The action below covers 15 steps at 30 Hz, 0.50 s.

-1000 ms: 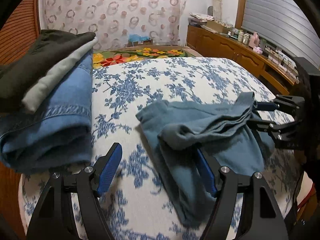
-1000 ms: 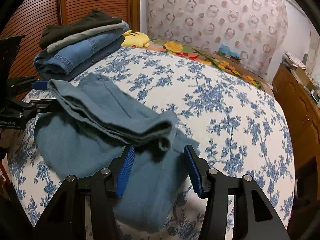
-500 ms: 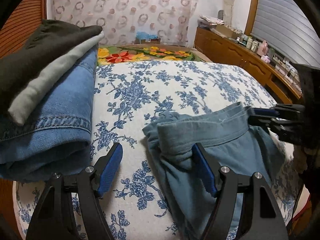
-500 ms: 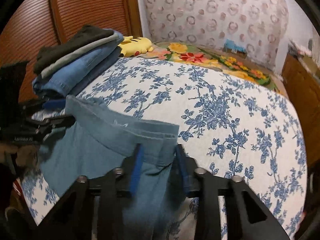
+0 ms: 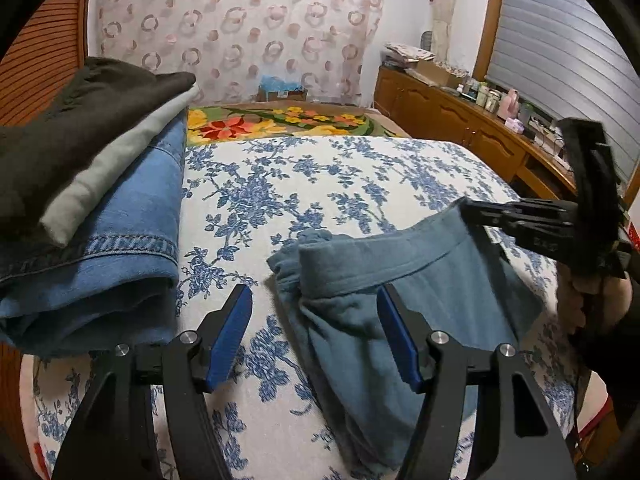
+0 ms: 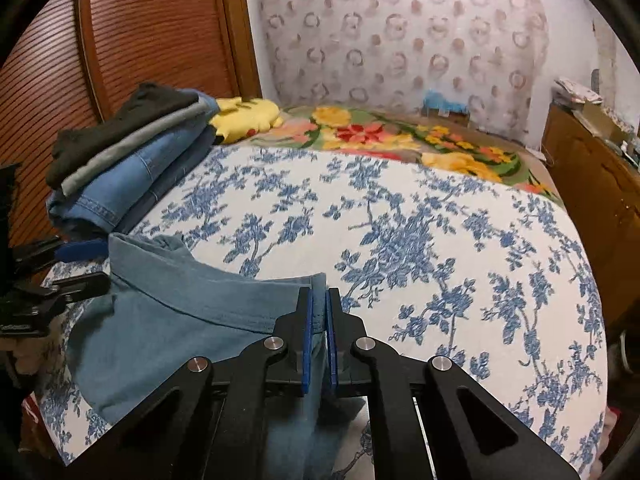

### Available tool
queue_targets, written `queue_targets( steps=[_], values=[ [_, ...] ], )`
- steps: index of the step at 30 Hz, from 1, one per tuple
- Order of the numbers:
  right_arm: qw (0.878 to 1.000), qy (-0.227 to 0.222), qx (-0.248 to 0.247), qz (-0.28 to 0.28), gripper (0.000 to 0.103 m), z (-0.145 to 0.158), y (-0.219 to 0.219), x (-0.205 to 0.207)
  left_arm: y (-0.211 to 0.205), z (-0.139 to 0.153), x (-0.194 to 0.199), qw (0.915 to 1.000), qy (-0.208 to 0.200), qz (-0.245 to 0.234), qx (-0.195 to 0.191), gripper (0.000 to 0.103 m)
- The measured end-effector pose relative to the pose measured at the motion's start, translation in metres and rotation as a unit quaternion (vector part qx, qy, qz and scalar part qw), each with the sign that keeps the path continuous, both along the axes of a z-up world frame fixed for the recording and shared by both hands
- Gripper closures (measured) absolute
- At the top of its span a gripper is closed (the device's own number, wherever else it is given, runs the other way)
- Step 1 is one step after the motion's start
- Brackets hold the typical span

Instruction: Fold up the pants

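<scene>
Pants [image 6: 168,332] of teal cloth sit pinched at one waistband corner between the blue pads of the right hand-held gripper [image 6: 319,336], whose jaws have just been closing and now stand clamped on the fabric; a second ago they were apart with the bunched cloth lying loose between them. That corner is secured, so the waistband [image 5: 384,260] can be pulled straight.

At the other waistband corner, the left hand-held gripper [image 5: 316,332] has its jaws well apart. They have just been closing a little, yet the pads do not press on anything: the near corner of the cloth lies between them, the right-hand pad [image 5: 396,336] resting against the fabric. From the right wrist view the same gripper [image 6: 60,268] shows beside the waistband's far end.

Since a second ago the crumpled heap has been drawn out into a flatter band along the near edge of the bed [image 6: 440,240], toward its near left corner. My judgement: the left side must grip next before any fold can be carried over.

Against the bed's left edge rests a stack of folded clothes [image 5: 100,208].
</scene>
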State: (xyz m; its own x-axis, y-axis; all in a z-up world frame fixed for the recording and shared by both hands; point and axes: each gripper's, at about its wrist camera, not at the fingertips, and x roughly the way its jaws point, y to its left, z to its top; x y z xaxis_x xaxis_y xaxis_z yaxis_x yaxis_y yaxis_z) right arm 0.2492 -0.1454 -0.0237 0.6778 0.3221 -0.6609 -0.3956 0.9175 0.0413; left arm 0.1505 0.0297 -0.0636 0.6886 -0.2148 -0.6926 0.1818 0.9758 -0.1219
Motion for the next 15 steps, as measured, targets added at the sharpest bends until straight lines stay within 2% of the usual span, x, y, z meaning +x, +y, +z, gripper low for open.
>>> queue_targets(
  steps=[5, 11, 14, 15],
  values=[
    [1.0, 0.004, 0.004, -0.007, 0.097, 0.002, -0.003, -0.004, -0.005, 0.003, -0.012, 0.9999, -0.007, -0.01, -0.001, 0.037],
    [1.0, -0.014, -0.001, 0.0, 0.091, 0.014, 0.0, -0.025, -0.013, 0.002, -0.026, 0.9998, -0.014, -0.016, 0.0, 0.037],
    [1.0, -0.022, 0.002, 0.008, 0.077, 0.02, -0.001, -0.04, -0.016, 0.003, -0.032, 0.9997, -0.016, -0.019, 0.002, 0.037],
    [1.0, -0.024, 0.001, 0.006, 0.067, 0.022, -0.003, -0.045, -0.017, 0.004, -0.034, 0.9997, -0.016, -0.02, 0.002, 0.037]
  ],
)
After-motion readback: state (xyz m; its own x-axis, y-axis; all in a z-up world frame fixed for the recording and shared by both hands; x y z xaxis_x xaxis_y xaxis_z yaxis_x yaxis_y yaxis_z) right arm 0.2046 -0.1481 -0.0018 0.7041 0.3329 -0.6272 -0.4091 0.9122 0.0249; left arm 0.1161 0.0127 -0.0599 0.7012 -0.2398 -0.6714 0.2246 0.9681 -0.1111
